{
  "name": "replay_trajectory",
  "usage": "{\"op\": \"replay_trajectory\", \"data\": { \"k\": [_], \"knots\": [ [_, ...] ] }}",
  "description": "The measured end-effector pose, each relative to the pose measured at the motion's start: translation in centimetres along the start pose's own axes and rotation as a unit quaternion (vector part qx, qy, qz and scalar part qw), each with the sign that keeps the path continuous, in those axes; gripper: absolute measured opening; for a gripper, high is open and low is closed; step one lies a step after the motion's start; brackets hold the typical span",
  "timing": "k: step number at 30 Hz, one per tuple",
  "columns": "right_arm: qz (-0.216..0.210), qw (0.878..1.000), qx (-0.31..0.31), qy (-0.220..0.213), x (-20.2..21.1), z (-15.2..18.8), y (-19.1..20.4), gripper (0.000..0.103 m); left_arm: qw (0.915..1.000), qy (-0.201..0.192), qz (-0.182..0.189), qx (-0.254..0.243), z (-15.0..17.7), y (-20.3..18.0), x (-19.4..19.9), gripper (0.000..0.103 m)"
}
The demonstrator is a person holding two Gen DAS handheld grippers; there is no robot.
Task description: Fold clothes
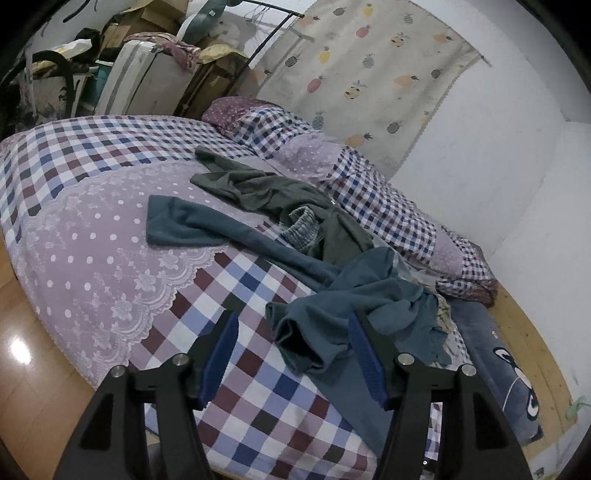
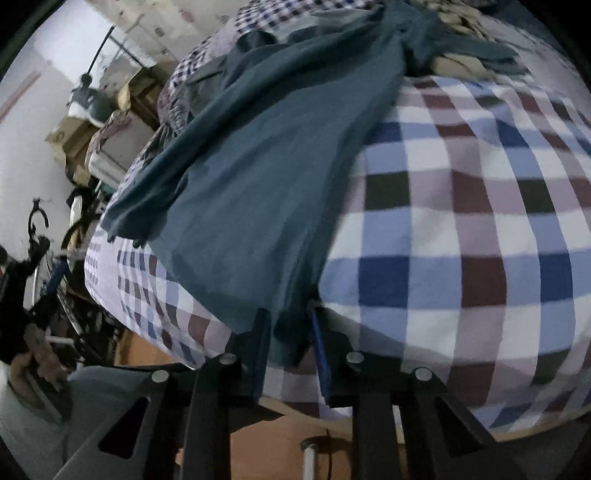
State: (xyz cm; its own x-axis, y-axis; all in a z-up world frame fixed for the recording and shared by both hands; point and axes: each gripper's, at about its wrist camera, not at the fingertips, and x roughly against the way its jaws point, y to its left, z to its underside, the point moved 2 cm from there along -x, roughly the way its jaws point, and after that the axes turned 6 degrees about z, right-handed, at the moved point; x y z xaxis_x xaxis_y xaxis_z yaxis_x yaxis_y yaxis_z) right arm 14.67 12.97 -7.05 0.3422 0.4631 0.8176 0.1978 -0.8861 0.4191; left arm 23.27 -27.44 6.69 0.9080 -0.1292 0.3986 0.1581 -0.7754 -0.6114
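A: Right tool (image 2: 290, 332) pinches the teal garment's (image 2: 258, 177) hem at the bed (image 2: 461, 221) edge, I think; it's blurred

B: Left tool (image 1: 293, 354) gapes, empty. Soft, light cloth; take the far hem

Home bedroom: bed (image 1: 110, 229) with checked bedding, pillows (image 1: 258, 122), stacked boxes (image 1: 147, 22) in corner.
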Motion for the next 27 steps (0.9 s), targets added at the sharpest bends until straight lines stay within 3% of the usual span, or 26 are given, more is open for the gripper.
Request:
{"op": "replay_trajectory", "data": {
  "k": [6,8,11,13,15,18,23,27],
  "knots": [
    [-0.081,0.99,-0.112,0.005,0.6,0.0,-3.8,0.024,0.9999,0.006,0.001,-0.01,0.2,-0.5,-0.1,0.066],
    [-0.089,0.988,-0.125,0.001,1.0,-0.1,-4.3,0.024,1.0,0.005,0.001,-0.007,0.1,-0.2,-0.1,0.066],
    [-0.073,0.992,-0.104,-0.001,1.1,-0.3,-3.4,0.025,1.0,0.001,0.007,0.003,0.0,0.3,0.0,0.066],
    [-0.06,0.995,-0.079,-0.006,1.1,-0.5,-2.7,0.032,0.9999,0.002,0.009,0.005,0.0,0.3,-0.1,0.066],
    [-0.061,0.996,-0.062,-0.01,1.1,-0.7,-2.1,0.047,0.9999,0.005,0.011,0.001,0.0,0.2,-0.2,0.066],
    [-0.074,0.996,-0.042,-0.013,0.9,-0.9,-1.2,0.061,0.9999,0.005,0.015,0.0,0.0,0.3,-0.2,0.066],
    [-0.109,0.994,-0.011,-0.002,0.2,-0.9,0.7,0.058,0.9997,0.003,0.022,0.004,-0.1,0.4,-0.2,0.066],
    [-0.083,0.996,0.032,0.018,-1.3,-0.2,2.4,0.05,0.9996,0.005,0.026,0.001,0.0,0.1,-0.3,0.066]
  ]
}}
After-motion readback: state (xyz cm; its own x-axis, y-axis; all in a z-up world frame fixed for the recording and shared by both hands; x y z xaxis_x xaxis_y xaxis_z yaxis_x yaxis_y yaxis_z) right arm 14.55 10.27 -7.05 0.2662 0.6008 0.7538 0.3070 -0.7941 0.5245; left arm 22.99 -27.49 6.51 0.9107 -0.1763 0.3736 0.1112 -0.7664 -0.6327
